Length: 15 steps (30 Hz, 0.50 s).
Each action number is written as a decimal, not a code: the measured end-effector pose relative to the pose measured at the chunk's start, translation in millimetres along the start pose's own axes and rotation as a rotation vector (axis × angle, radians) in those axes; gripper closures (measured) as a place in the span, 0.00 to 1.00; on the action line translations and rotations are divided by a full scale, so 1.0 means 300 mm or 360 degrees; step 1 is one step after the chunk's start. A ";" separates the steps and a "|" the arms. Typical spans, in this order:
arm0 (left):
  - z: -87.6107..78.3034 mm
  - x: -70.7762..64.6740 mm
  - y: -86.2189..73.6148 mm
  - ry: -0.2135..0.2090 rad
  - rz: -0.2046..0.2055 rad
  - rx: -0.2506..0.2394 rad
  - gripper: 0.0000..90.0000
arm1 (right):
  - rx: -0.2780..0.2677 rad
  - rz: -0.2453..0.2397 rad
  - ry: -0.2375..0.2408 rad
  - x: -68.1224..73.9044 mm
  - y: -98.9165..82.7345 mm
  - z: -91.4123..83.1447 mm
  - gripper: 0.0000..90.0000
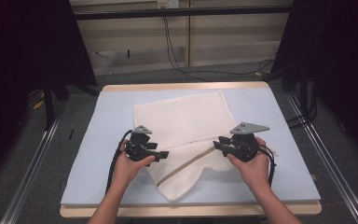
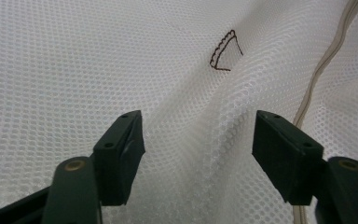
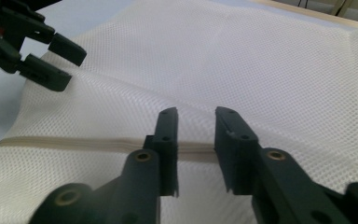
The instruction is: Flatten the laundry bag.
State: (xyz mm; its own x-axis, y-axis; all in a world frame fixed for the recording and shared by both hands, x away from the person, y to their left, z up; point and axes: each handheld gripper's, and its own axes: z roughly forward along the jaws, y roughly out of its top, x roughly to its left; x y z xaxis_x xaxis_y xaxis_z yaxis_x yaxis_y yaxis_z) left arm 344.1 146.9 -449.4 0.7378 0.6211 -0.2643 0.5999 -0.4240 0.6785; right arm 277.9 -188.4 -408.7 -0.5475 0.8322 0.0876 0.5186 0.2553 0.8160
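Jaws of left gripper (image 1: 164,154) seen parted wide, nothing pinched; mesh bag (image 1: 186,126) lies under and between them, untouched. Right gripper (image 1: 217,143) jaws parted narrowly, no cloth held; zipper seam (image 3: 74,143) crosses just beyond their tips. Bag spread on blue mat (image 1: 88,154), mid-table, folded flap pointing toward 6 o'clock. Seam's long axis runs 7-to-1 o'clock between both tools. Right gripper judged nearer seam; bag lies at 12 o'clock from both hands.

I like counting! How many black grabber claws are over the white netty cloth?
2. The left gripper is over the near left edge of the white mesh cloth. The right gripper is over its near right part, above the beige zipper strip.
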 end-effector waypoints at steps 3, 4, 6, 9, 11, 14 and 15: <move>-0.002 0.007 -0.003 0.0011 0.0000 0.0004 0.32 | 0.0002 0.0010 -0.0042 -0.023 0.004 -0.006 0.69; -0.004 0.008 -0.004 0.0020 -0.0002 0.0003 0.32 | -0.0002 0.0024 -0.0053 -0.029 0.002 -0.009 0.68; -0.009 0.011 -0.007 0.0011 -0.0012 0.0003 0.31 | 0.0015 0.0047 -0.0079 -0.049 -0.009 -0.018 0.66; -0.014 0.016 -0.012 0.0030 -0.0013 0.0009 0.30 | 0.0054 0.0063 -0.0116 -0.073 -0.055 -0.035 0.64; -0.017 0.019 -0.016 0.0034 -0.0015 0.0022 0.29 | 0.0083 0.0077 -0.0131 -0.079 -0.087 -0.042 0.63; -0.019 0.022 -0.023 0.0033 -0.0030 0.0025 0.28 | 0.0089 0.0090 -0.0134 -0.095 -0.125 -0.053 0.62; -0.024 0.024 -0.024 0.0028 -0.0024 0.0041 0.27 | 0.0089 0.0095 -0.0140 -0.102 -0.132 -0.055 0.61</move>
State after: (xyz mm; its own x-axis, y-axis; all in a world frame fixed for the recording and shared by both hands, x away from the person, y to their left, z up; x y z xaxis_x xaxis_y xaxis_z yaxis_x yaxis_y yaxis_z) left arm 343.0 159.1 -451.2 0.7234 0.6387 -0.2621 0.6187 -0.4313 0.6566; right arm 263.2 -232.3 -434.2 -0.4565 0.8859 0.0825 0.5856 0.2293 0.7775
